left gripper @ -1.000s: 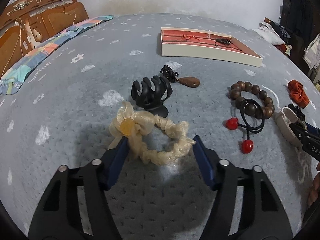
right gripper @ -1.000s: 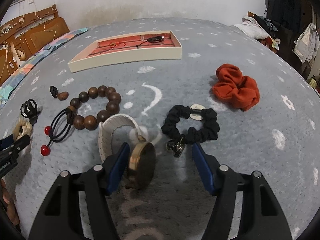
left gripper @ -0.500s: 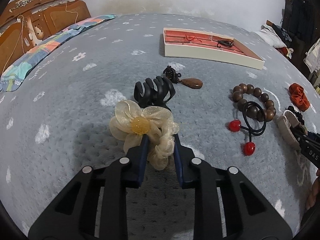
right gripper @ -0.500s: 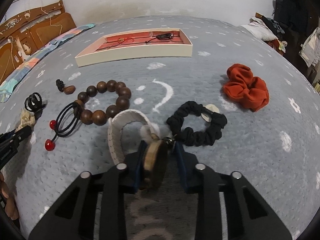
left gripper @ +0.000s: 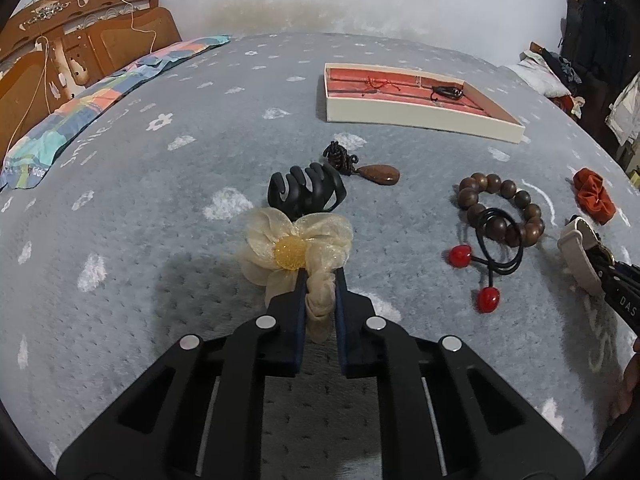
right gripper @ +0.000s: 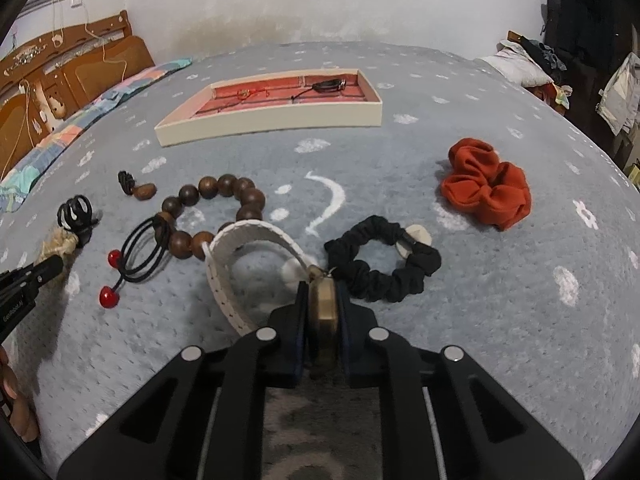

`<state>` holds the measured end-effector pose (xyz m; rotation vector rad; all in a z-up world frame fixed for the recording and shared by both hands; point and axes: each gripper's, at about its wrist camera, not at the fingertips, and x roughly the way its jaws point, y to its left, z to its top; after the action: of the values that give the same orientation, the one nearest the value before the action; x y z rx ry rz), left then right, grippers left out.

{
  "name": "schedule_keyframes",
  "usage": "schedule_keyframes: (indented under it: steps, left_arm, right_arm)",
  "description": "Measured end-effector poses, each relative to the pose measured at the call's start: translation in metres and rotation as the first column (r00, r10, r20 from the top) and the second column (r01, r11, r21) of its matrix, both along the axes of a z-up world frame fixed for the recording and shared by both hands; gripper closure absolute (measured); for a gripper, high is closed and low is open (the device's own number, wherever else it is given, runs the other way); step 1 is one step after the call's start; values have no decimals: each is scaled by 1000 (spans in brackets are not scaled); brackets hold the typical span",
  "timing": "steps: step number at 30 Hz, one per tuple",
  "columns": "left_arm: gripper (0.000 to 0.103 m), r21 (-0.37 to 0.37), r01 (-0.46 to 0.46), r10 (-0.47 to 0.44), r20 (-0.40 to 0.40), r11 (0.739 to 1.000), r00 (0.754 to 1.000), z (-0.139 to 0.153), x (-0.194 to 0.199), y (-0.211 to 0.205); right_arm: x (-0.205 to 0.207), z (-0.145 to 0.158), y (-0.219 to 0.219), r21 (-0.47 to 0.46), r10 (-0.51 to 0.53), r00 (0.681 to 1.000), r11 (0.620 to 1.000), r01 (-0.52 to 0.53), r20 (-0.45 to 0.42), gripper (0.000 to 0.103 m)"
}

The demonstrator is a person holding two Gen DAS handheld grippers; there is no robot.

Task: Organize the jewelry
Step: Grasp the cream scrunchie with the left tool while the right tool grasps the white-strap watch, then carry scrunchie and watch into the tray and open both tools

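My left gripper (left gripper: 320, 280) is shut on a cream flower scrunchie (left gripper: 296, 246), holding its band just above the grey bedspread. My right gripper (right gripper: 323, 292) is shut on a brass-cased watch (right gripper: 322, 304) with a white strap (right gripper: 224, 276). The cream tray with red lining (left gripper: 416, 118) lies at the far side and holds a red cord and a dark pendant; it also shows in the right wrist view (right gripper: 276, 122).
On the bedspread lie a black claw clip (left gripper: 306, 194), a brown pendant (left gripper: 378, 174), a wooden bead bracelet (left gripper: 500, 208), a black hair tie with red beads (left gripper: 492, 256), a black scrunchie (right gripper: 384, 260) and an orange scrunchie (right gripper: 488, 184). A wooden headboard (left gripper: 60, 60) stands left.
Both grippers have closed: the left on the cream scrunchie, the right on the watch. Both have lifted their items slightly.
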<state>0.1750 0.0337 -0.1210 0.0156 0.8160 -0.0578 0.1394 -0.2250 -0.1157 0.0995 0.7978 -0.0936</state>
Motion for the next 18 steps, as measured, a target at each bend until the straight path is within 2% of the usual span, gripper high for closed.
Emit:
schedule_keyframes:
  steps: [10, 18]
  left_arm:
    - [94, -34, 39, -36, 80, 999, 996, 36, -1, -12]
    - [93, -44, 67, -61, 122, 997, 991, 71, 50, -32]
  right_arm:
    - [11, 18, -6, 3, 4, 1000, 1000, -4, 29, 89]
    - [53, 46, -11, 9, 15, 998, 1000, -15, 68, 89]
